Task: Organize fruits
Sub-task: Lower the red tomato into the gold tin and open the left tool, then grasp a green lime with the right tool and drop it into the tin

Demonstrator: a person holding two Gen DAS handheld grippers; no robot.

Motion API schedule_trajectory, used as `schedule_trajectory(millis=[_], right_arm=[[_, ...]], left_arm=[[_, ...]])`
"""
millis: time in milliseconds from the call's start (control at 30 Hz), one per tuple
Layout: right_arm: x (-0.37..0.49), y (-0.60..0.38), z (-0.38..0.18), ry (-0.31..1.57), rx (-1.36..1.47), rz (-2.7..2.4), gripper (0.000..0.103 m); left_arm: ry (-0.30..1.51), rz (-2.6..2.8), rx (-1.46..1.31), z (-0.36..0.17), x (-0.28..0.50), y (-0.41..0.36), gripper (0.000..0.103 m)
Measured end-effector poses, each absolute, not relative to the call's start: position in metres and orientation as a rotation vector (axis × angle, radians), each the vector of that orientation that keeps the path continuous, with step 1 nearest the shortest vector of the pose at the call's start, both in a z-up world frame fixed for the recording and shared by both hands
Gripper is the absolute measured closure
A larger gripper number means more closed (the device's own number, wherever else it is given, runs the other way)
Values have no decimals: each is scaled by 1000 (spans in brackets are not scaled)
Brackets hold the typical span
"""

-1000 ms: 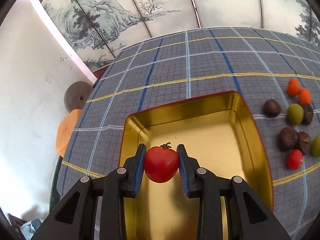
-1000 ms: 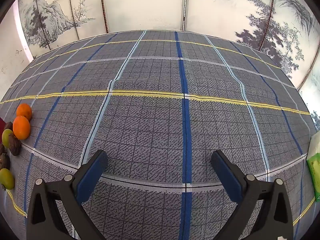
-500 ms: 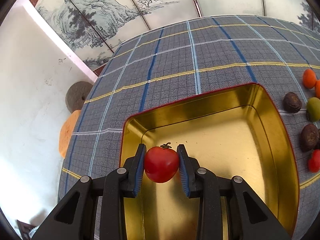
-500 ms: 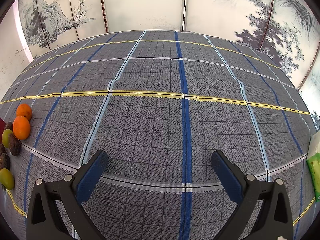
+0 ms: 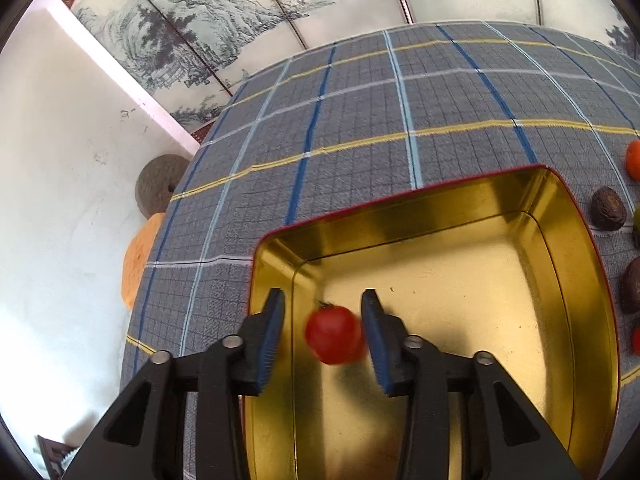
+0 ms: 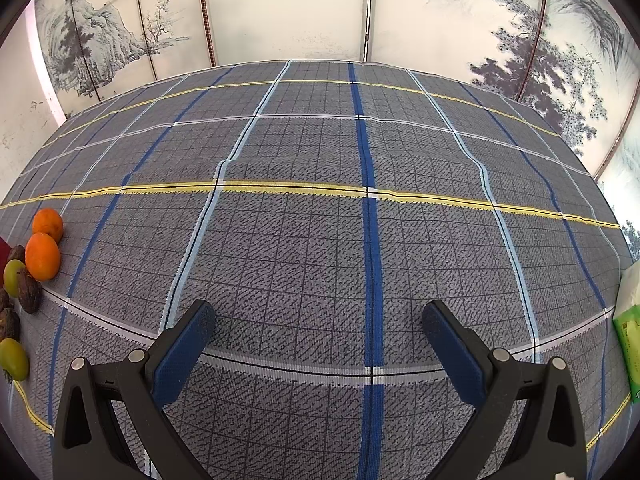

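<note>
A red tomato, blurred, is between the fingers of my left gripper above the gold tin tray. The jaws stand open, wider than the tomato, with a gap on its left side. More fruits lie on the cloth right of the tray: a brown one and an orange one. In the right wrist view my right gripper is open and empty over the plaid cloth, with two oranges, green fruits and brown fruits at the far left.
A plaid tablecloth covers the table. A green packet lies at the right edge. Left of the table's edge are a brown round cushion and an orange one. Painted screens stand behind.
My left gripper has opened and let go of the tomato, which is dropping toward the tray. The view has shifted left over the tray. The right gripper has not moved.
</note>
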State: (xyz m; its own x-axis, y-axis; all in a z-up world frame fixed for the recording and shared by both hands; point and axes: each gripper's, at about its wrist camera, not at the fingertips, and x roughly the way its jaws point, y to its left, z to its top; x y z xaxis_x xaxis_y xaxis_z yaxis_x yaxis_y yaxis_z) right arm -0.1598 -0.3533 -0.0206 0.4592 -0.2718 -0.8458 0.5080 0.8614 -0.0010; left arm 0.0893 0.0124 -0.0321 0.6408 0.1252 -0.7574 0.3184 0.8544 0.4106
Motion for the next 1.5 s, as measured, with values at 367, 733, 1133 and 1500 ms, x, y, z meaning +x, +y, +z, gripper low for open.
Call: schedule_trajectory(millis=[367,733,1133,1500], right_arm=[[-167,-344,-11,919,257,-460,4],[-180,-155,39,751,59,269,27],[-129,-129,-7,961,-70,307,61],[-132,-101,49,859,19,446,70]], left_arm=[[917,-182,282,15,17,32,15],[860,-243,127,22,-136,31,10],[671,-302,115,47,-194,33,3],[755,-313,77,40,-184,44,4]])
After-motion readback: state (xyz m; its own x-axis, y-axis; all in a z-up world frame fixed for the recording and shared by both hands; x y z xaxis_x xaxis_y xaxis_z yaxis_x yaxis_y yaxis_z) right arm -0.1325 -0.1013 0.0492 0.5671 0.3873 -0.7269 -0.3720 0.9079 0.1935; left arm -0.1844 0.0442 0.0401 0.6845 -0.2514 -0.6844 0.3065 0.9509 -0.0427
